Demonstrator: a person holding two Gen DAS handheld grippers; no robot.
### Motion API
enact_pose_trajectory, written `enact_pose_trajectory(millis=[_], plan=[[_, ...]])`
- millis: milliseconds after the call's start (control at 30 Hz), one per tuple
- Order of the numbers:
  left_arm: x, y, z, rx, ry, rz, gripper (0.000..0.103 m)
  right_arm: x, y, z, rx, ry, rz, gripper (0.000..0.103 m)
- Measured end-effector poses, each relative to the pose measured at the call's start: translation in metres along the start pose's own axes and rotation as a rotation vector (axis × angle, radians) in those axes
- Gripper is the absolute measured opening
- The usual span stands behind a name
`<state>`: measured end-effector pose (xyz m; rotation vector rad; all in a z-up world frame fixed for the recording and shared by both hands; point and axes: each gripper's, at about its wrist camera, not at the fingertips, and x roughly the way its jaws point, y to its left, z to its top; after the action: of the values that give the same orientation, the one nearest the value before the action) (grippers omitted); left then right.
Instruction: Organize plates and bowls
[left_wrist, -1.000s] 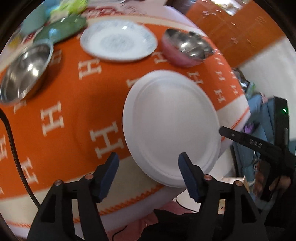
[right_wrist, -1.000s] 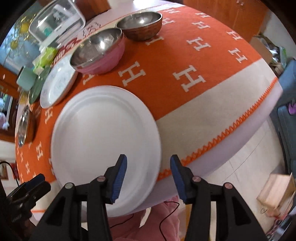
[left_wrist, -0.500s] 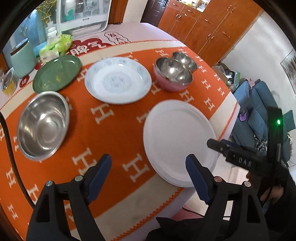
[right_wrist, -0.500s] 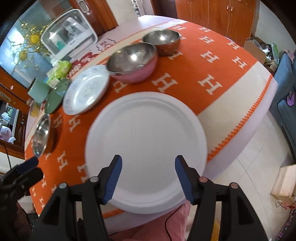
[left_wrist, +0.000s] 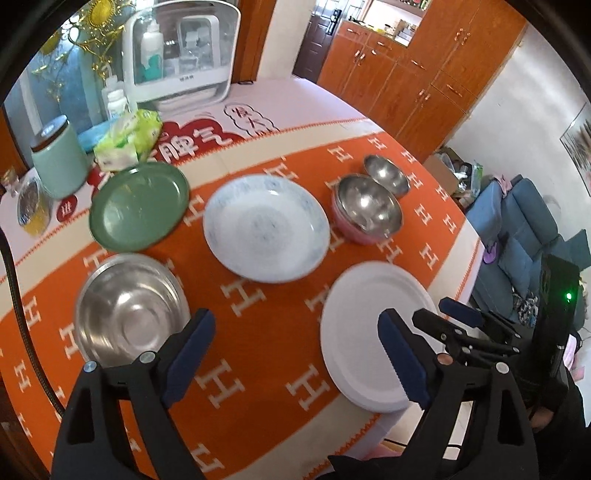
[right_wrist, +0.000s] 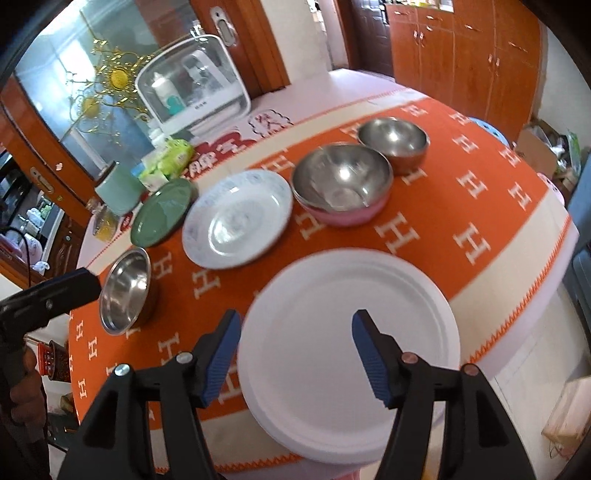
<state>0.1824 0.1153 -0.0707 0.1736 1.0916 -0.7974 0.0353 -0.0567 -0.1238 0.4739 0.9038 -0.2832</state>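
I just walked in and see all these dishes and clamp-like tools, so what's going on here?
A person holds a two-finger gripper in each hand above a table set with plates and bowls to be organized. Both the left gripper and the right gripper are open and hold nothing. The right gripper hovers over the white plate at the table's near edge. The patterned plate, green plate and steel bowls lie untouched.

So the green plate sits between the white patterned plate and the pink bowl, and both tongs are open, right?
Not quite. In the left wrist view the patterned plate sits between the green plate and the pink bowl. Both tongs, left and right, are open.
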Motion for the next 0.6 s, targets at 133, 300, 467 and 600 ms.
enact_pose_trajectory(millis=[133, 300, 467, 600], plan=[[0.005, 0.008, 0.015, -0.017, -0.003, 0.022, 0.089, 0.008, 0.004, 0.013, -0.008, -0.014, 0.025, 0.063], [0.024, 0.019, 0.029, -0.028, 0.020, 0.053, 0.089, 0.020, 0.010, 0.026, -0.032, -0.050, 0.073, 0.063], [0.053, 0.031, 0.036, -0.067, 0.066, 0.075, 0.089, 0.042, 0.009, 0.035, -0.025, -0.059, 0.133, 0.063], [0.073, 0.041, 0.037, -0.107, 0.096, 0.090, 0.089, 0.062, 0.005, 0.039, -0.003, -0.029, 0.145, 0.063]])
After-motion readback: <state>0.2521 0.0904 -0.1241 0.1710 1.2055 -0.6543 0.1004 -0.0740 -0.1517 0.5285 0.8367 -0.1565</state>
